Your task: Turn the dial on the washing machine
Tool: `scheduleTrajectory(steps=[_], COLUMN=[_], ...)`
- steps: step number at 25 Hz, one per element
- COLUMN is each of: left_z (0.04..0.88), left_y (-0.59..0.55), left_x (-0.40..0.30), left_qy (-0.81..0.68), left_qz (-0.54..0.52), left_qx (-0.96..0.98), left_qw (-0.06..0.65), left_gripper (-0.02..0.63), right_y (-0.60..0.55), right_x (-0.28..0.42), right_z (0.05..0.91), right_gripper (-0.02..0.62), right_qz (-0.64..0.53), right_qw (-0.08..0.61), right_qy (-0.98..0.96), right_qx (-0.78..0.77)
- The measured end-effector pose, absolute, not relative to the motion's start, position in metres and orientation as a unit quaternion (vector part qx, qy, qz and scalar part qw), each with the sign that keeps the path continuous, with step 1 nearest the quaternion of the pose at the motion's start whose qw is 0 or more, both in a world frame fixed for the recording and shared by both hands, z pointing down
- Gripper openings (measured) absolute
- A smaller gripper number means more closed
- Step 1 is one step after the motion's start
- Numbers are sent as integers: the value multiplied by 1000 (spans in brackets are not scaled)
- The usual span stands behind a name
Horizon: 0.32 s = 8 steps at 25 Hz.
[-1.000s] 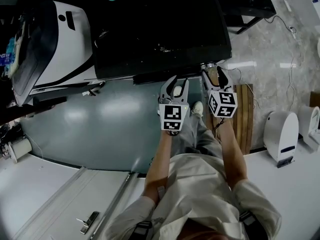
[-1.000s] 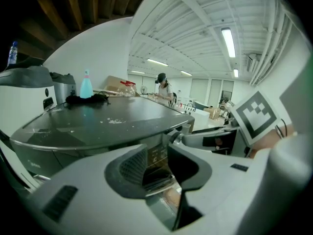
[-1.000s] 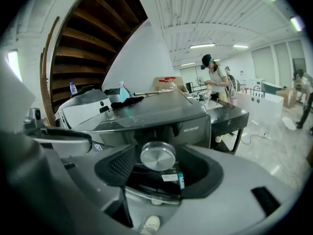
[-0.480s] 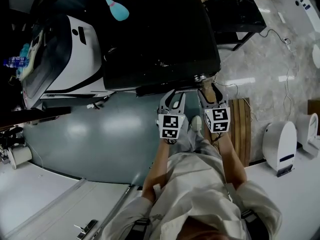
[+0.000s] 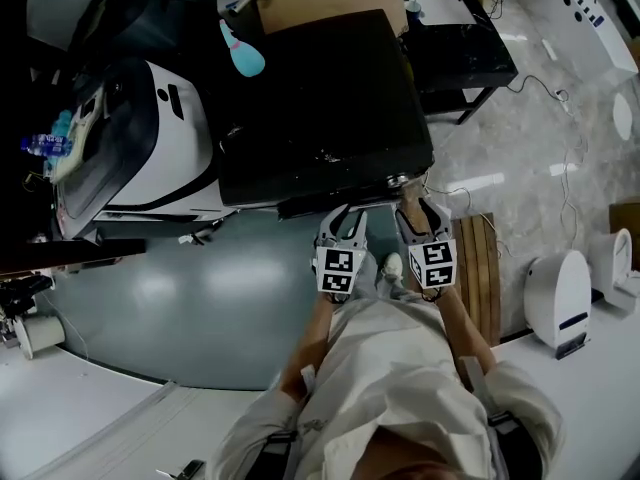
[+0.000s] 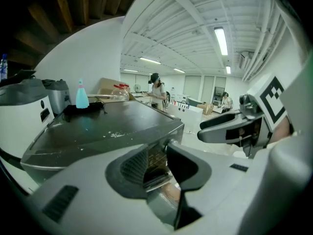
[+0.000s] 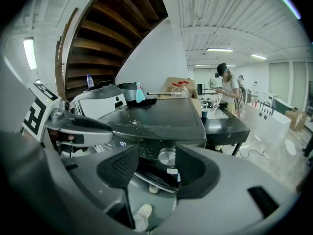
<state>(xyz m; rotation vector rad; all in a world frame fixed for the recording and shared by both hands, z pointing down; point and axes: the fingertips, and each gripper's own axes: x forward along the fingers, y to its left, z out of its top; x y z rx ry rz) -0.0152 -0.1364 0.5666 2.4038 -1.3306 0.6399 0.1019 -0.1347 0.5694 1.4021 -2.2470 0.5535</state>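
Right gripper (image 7: 155, 164) is reaching toward the front right corner of the washing machine (image 5: 320, 108), and its jaws are closing. The silver dial (image 7: 167, 156) is sitting on the machine's front panel, near the right end, and it is showing in the gap between the two pads. Neither pad is pressing on it: the right pad is lying just beside the dial's edge, while the left pad is standing clear of it.

Left gripper (image 6: 156, 160) is hovering just to the left of the right one, before the machine's front edge. Its jaws are standing apart and gripping nothing, with only the dark front panel showing through the gap.

A person is holding both grippers out from the chest, facing the machine's front, with one pale shoe (image 5: 392, 266) showing on the floor below.

On the machine's dark lid, white specks are lying scattered, and a teal spray bottle (image 5: 243, 53) is standing at the far left corner. A cardboard box (image 5: 320, 3) is sitting behind the machine, a white appliance (image 5: 150, 148) is standing against its left side, and a black table (image 5: 460, 43) is standing to its right. A wooden slatted board (image 5: 482, 268) is lying on the floor by the machine's front right.
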Motion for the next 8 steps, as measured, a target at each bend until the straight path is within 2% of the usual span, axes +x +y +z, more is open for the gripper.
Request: scheduleTrajectory(steps=[8], left_z=[569], left_y=[-155], left_x=[-20], left_qy=[-426], left_qz=[227], left_qx=[860], left_qw=[165], left_gripper=[127], right_y=[-142], right_x=[88], right_z=[566], right_gripper=[225], right_qz=[203], right_qw=[239], right_qy=[-803], right_qx=[507])
